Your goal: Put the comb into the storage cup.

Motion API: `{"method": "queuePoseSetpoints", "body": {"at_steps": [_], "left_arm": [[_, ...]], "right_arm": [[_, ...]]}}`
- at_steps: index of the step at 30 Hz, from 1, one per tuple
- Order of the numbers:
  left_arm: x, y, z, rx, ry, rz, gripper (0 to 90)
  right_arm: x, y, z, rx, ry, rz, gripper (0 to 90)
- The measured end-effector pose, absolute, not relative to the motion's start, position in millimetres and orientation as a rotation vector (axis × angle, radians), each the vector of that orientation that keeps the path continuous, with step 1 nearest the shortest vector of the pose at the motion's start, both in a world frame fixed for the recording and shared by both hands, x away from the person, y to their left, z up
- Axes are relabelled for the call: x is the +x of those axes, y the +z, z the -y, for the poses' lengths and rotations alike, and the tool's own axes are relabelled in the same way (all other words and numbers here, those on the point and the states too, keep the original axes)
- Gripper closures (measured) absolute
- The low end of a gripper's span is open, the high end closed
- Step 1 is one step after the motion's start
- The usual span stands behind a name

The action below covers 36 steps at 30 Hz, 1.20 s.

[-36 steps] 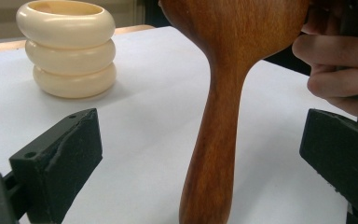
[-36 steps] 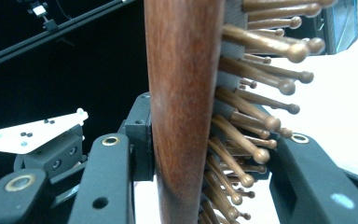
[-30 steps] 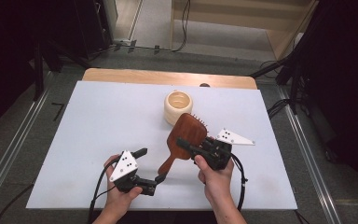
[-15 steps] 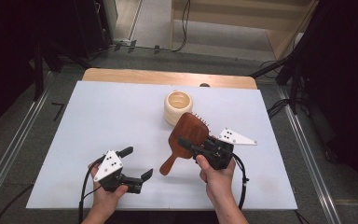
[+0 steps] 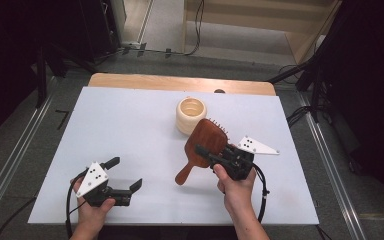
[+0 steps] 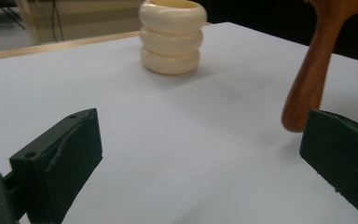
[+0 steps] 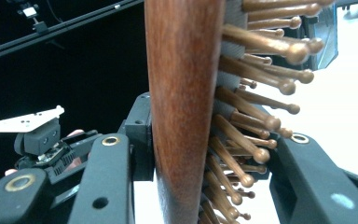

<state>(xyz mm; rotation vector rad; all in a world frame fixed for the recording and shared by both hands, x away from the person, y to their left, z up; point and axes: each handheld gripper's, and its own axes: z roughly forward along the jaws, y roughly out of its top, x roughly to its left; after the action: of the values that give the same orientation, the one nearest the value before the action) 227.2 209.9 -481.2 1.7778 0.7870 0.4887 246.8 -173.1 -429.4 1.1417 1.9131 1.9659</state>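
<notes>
Cup (image 5: 191, 115) behind hairbrush (image 5: 203, 148), on table (image 5: 130, 130)

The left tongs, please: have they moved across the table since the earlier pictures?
Yes. The left tongs have slid left, away from the hairbrush handle and farther from the cream cup, which stayed put.

Bare white table (image 5: 125, 125) left and centre, cream ringed cup (image 5: 191, 114) and hairbrush (image 5: 206, 145) blocking right-centre

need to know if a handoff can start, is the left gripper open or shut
Open: the left gripper has its jaws wide apart with nothing between them, beside the hairbrush handle.
</notes>
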Motion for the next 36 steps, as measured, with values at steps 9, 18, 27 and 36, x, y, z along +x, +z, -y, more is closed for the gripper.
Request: {"method": "queuePoseSetpoints", "body": {"at_steps": [9, 18, 27, 36], "left_arm": [[229, -480, -234, 1.752, 0.528, -0.826, 0.0], [230, -481, -255, 1.733, 0.554, -0.863, 0.0], [229, -482, -276, 1.708, 0.584, -0.908, 0.0], [231, -483, -287, 1.688, 0.601, -0.934, 0.0]], "right_arm": [[250, -424, 184, 1.145, 1.945, -1.877, 53.7], [258, -415, 190, 1.143, 1.916, -1.862, 53.8], [267, -410, 192, 1.152, 1.901, -1.851, 53.9], [275, -404, 194, 1.152, 1.878, -1.847, 53.8]]}}
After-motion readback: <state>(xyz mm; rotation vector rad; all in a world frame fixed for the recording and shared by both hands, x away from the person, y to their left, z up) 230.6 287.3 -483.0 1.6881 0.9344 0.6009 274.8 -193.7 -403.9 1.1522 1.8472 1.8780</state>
